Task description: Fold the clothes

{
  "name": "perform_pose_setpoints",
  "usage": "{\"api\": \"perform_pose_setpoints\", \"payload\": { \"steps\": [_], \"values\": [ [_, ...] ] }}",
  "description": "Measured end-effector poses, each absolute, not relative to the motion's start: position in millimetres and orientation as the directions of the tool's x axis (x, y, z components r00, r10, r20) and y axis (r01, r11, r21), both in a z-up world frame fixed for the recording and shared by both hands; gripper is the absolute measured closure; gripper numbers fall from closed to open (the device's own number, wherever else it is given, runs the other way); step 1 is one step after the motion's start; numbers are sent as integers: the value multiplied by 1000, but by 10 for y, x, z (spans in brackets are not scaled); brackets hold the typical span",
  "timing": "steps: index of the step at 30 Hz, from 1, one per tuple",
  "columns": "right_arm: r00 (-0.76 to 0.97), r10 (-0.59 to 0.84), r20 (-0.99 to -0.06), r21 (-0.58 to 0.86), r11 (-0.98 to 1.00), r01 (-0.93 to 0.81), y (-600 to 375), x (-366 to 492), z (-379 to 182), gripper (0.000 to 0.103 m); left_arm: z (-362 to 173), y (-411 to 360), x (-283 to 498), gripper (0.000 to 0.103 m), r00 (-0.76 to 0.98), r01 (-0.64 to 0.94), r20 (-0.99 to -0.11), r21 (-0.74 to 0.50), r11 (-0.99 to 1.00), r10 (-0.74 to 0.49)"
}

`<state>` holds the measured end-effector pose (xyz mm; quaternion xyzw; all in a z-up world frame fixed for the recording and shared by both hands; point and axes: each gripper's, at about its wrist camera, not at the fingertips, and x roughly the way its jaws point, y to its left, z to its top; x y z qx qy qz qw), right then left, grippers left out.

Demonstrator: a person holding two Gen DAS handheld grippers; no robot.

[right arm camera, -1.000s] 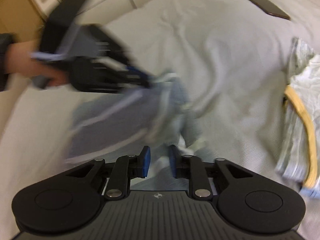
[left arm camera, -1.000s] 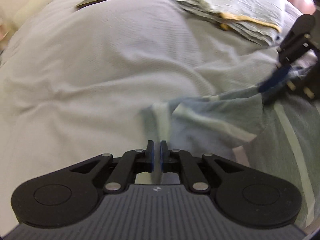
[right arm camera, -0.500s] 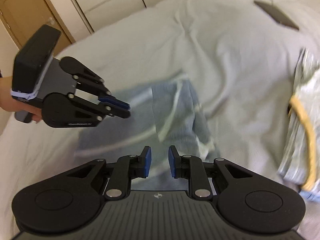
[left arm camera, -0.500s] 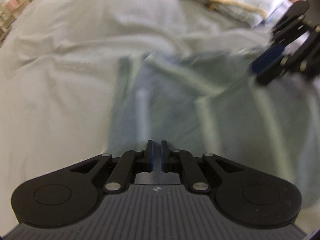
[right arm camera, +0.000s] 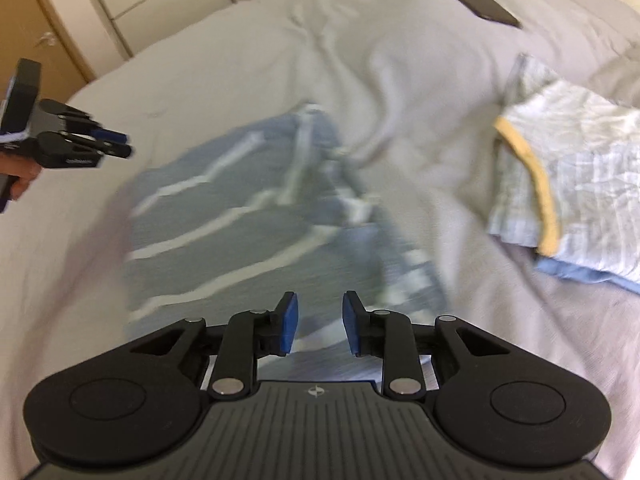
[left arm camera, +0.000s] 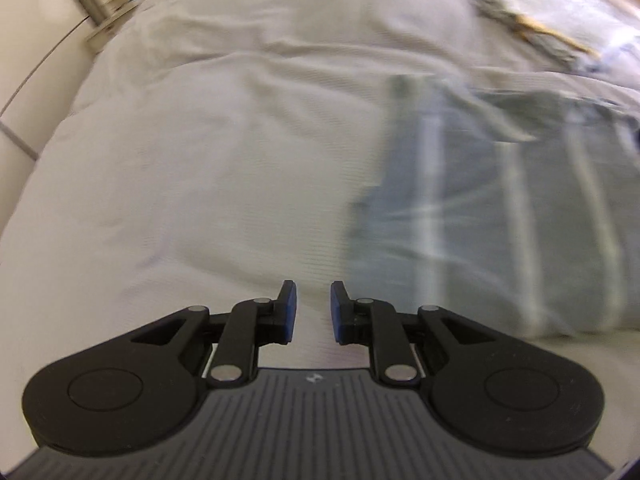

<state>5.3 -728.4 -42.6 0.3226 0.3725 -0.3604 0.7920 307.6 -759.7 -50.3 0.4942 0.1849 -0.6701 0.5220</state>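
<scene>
Left wrist view: the left claw (left arm camera: 313,306) hangs over bare bed sheet (left arm camera: 200,140), its jaws a little apart with nothing between them; they have just been opening. A second ago they pinched a fold of the striped blue garment (left arm camera: 500,216), which now lies flat on the bed to the right, clear of the claw. Right wrist view: the right claw (right arm camera: 317,322) stands over the near edge of the garment (right arm camera: 248,240), jaws partly apart, having just been opening, and gripping nothing. The left claw (right arm camera: 108,144) sits well off to the left of the cloth, where earlier it was over it. A folded pale pile (right arm camera: 568,184) lies to the right. Judgement: the fabric is light, limp and crease-prone; best taken at hem corners.
</scene>
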Motion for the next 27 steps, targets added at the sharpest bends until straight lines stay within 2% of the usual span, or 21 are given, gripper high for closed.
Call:
{"api": "perform_pose_setpoints", "payload": {
  "steps": [4, 8, 11, 19, 27],
  "values": [
    [517, -278, -810, 276, 596, 754, -6990, 411, -403, 71, -741, -7421, 2630, 87, -22, 820, -873, 264, -509, -487],
    [530, -224, -818, 309, 605, 734, -6792, 649, -536, 64, -1037, -7435, 2549, 87, 59, 781, -887, 327, -532, -459],
    [497, -224, -838, 309, 556, 771, -6725, 582, -701, 65, -1129, -7445, 2762, 87, 114, 774, -886, 363, -519, -449],
    [406, -264, -875, 228, 514, 827, -6447, 213, -538, 64, -805, -7172, 3189, 87, 160, 751, -869, 415, -514, -468],
    [403, -330, -853, 201, 505, 839, -6362, 171, -203, 62, -577, -6683, 2885, 82, 68, 753, -865, 371, -543, -497]
  ]
}}
